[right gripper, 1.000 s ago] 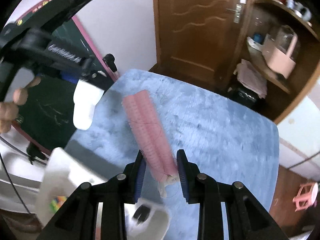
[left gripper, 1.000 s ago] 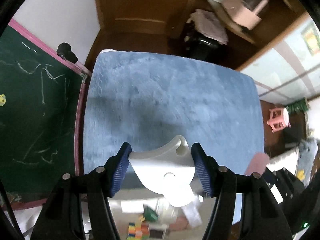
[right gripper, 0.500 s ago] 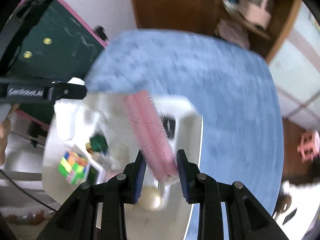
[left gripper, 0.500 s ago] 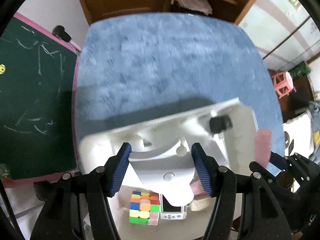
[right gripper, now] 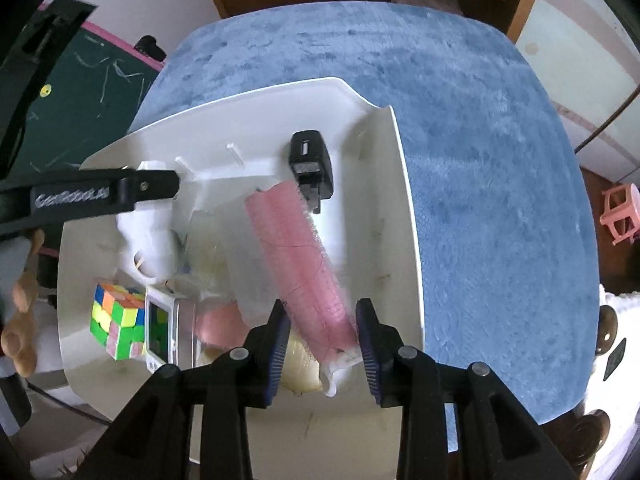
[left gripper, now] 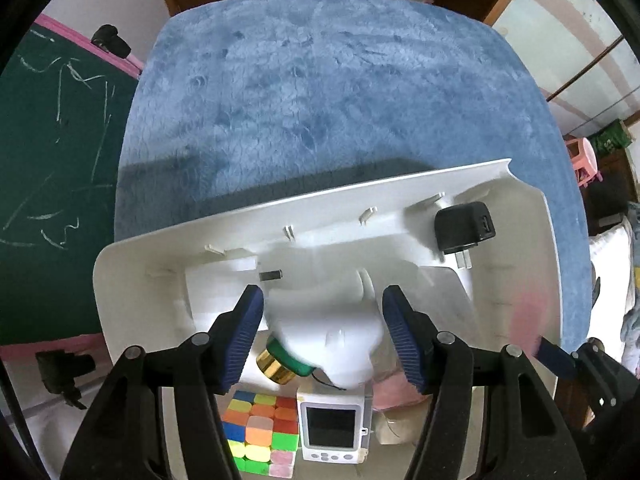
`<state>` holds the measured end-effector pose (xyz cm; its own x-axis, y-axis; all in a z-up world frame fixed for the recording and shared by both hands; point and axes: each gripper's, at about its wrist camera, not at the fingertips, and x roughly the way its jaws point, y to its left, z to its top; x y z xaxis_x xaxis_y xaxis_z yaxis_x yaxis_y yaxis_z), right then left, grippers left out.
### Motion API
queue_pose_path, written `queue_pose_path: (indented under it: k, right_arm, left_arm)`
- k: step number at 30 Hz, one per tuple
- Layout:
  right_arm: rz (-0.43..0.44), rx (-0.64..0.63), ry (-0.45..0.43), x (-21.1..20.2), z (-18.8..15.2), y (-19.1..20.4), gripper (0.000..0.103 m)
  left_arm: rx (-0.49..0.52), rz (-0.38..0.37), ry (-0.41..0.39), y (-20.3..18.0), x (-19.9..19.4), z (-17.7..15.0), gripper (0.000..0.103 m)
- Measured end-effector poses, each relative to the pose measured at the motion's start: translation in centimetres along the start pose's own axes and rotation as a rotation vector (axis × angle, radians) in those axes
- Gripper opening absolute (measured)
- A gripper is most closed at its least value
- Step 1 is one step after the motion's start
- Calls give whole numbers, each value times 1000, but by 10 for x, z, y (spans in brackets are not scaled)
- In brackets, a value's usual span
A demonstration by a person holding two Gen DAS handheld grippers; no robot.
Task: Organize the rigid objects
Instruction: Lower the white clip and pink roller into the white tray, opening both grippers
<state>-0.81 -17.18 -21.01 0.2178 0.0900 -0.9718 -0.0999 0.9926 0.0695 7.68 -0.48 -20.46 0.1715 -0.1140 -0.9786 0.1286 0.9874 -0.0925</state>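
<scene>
A white tray [left gripper: 132, 264] lies on the blue rug; it also shows in the right wrist view [right gripper: 404, 208]. My left gripper [left gripper: 322, 338] is open over the tray, and a blurred white plastic piece [left gripper: 332, 336] sits loose between its fingers. My right gripper [right gripper: 322, 340] has its jaws slightly apart around a pink bristly roller [right gripper: 298, 256], which slants down into the tray; the grip looks loosened. In the tray lie a black charger [left gripper: 464, 226], a colour cube [left gripper: 260, 436], a small white device [left gripper: 332, 432] and a green-gold cap [left gripper: 284, 362].
The blue rug [left gripper: 340, 92] covers the surface beyond the tray. A green chalkboard with pink frame [left gripper: 48, 128] stands at the left. A pink stool [right gripper: 620, 212] is on the floor at the right. A wooden door and shelves stand at the back.
Both grippers swung down from over the rug to over the tray. The left jaws opened and the white piece came loose. The right jaws widened around the pink roller.
</scene>
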Motion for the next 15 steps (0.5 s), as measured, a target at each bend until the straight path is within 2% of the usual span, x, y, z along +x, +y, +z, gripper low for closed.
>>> queue_pose_path:
  k: [1, 3, 8, 15]
  right_arm:
    - [2, -6, -8, -3, -2, 1, 50]
    - [2, -30, -41, -14, -7, 3, 56]
    - [-15, -75, -113, -44, -19, 12, 56]
    - [-8, -88, -203, -96, -36, 21, 56]
  left_arm:
    - [3, -4, -5, 0, -2, -1, 66]
    - [10, 3, -28, -2, -12, -4, 66]
    - [11, 23, -86, -6, -41, -15, 72]
    - [12, 11, -166, -12, -92, -39, 72]
